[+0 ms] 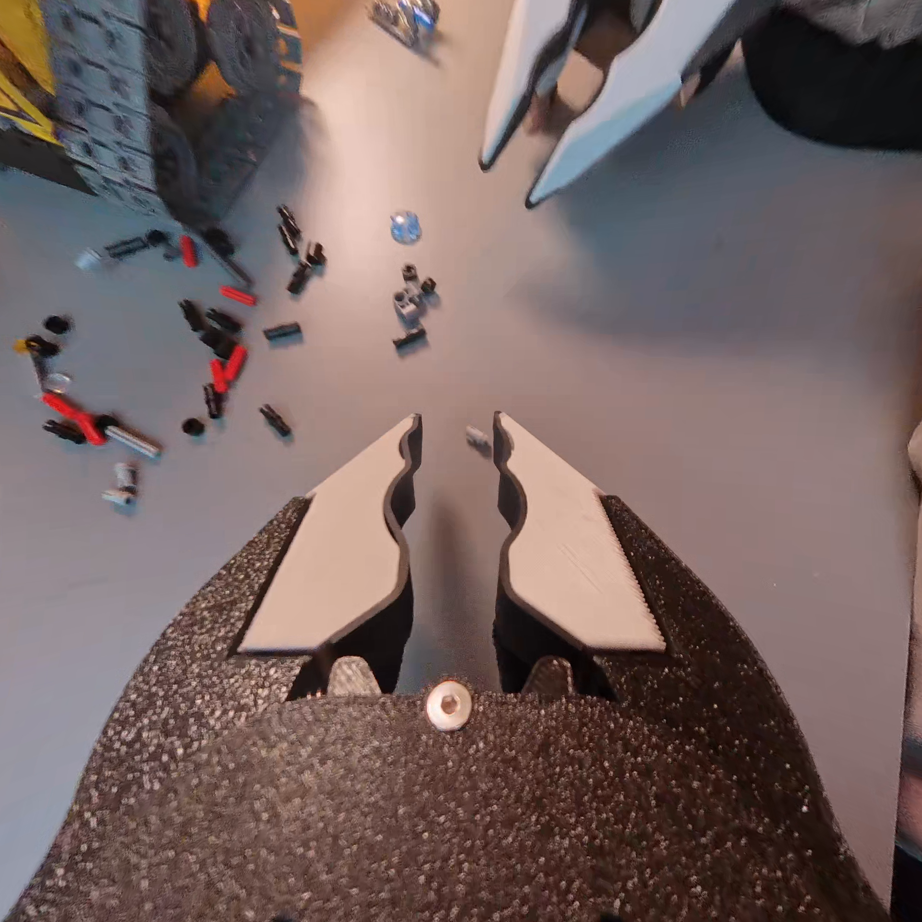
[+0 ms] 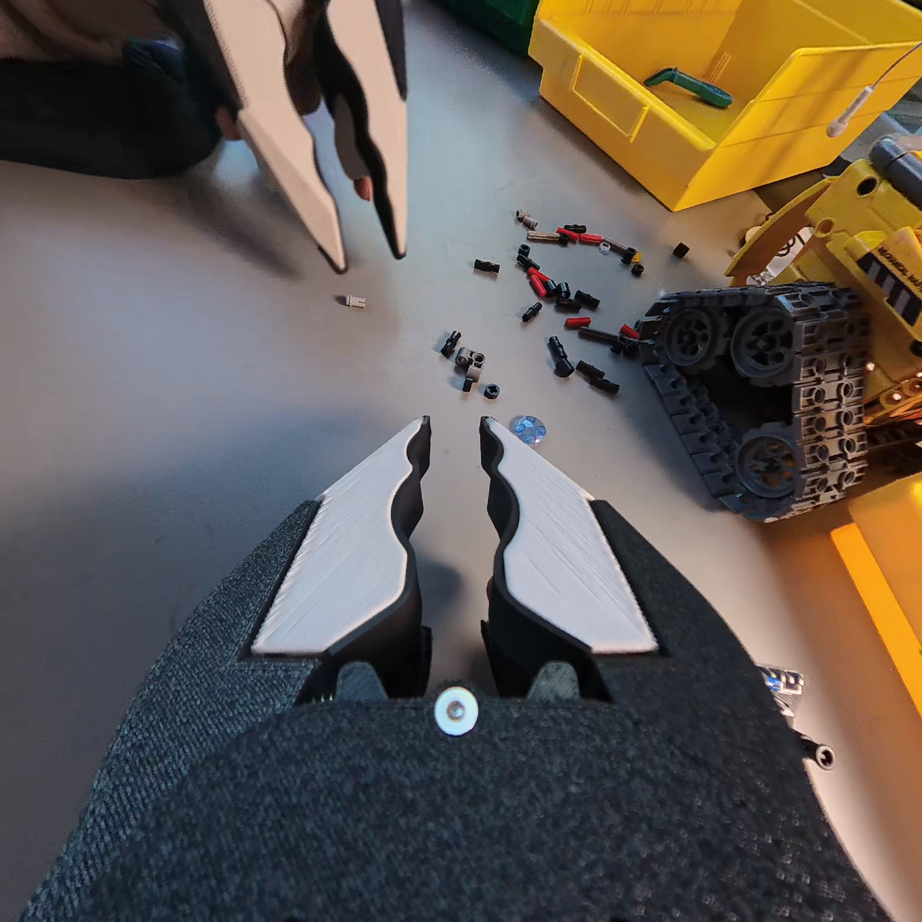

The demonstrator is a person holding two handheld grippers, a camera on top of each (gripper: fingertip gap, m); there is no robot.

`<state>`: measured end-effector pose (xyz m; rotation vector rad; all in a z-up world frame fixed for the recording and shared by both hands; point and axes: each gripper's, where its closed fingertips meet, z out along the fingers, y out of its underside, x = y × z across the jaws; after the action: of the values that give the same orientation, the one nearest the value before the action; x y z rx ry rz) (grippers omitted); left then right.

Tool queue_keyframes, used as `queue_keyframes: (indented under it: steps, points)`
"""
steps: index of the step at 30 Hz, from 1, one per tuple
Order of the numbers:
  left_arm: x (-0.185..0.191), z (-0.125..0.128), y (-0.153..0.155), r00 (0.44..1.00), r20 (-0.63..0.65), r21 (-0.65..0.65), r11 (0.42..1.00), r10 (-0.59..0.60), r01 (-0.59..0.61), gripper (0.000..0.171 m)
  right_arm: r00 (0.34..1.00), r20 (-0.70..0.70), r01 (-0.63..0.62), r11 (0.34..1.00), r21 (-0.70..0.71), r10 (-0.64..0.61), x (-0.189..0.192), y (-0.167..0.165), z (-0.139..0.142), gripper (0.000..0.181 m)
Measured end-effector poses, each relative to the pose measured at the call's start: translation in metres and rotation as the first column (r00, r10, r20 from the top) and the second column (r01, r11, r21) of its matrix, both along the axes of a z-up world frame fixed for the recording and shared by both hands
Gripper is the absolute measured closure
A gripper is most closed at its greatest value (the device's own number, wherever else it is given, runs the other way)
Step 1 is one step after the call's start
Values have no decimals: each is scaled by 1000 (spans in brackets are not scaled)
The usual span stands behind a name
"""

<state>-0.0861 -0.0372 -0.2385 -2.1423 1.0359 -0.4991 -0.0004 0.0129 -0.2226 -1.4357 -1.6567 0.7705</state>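
Both tongs are released and empty over the table (image 1: 698, 399). Left tongs (image 1: 457, 424) sit just beside a small grey peg (image 1: 478, 439); right tongs (image 2: 454, 424) are near a clear blue round stud (image 2: 528, 428), toy bulldozer (image 2: 778, 399) alongside.

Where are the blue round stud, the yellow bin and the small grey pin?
blue round stud (image 2: 528, 429), right wrist view, top face.
yellow bin (image 2: 698, 164), right wrist view, front wall.
grey pin (image 2: 355, 301), right wrist view, its middle.

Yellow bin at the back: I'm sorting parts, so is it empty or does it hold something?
Not empty: the yellow bin holds one green piece; the rest of its visible floor is bare.
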Motion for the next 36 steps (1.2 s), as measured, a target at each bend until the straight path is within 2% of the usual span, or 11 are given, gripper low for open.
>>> queue_keyframes:
  steps: [5,8,11,14,17,20,23,27,31,34,36]
  points:
    - [1,-18,-5,996,-85,12,1000,8,-7,152,1000,6,3,1000,4,-3,0,0,-1,163]
    - [6,-19,-3,993,-112,38,999,-23,27,166,1000,7,7,1000,11,-8,0,1,-1,163]
    - [2,-18,7,991,-130,53,999,-5,12,167,1000,6,10,1000,10,-10,0,1,-1,163]
    - [-8,-2,30,994,-92,111,993,53,-43,167,1000,4,9,1000,7,-9,0,1,0,163]
    - [-27,20,70,985,-37,181,971,166,-157,167,1000,7,6,1000,4,-6,0,0,-1,163]
    - [-43,19,105,973,-18,177,958,232,-225,167,1000,4,4,1000,6,-4,0,0,0,163]
    - [-54,9,125,961,-33,163,950,273,-265,167,1000,2,3,1000,7,-3,1,0,0,163]
    - [-53,6,126,959,17,117,952,283,-283,154,1000,5,-4,1000,4,4,1,-1,-1,163]
    - [-57,25,121,937,132,110,935,324,-338,148,1000,5,-9,1000,4,9,0,-1,-1,163]
    - [-45,43,105,931,230,106,944,283,-313,147,1000,3,-8,1000,2,8,0,-1,-1,163]
    - [-28,45,90,944,245,110,962,219,-252,147,1000,2,-5,1000,0,5,0,0,0,163]
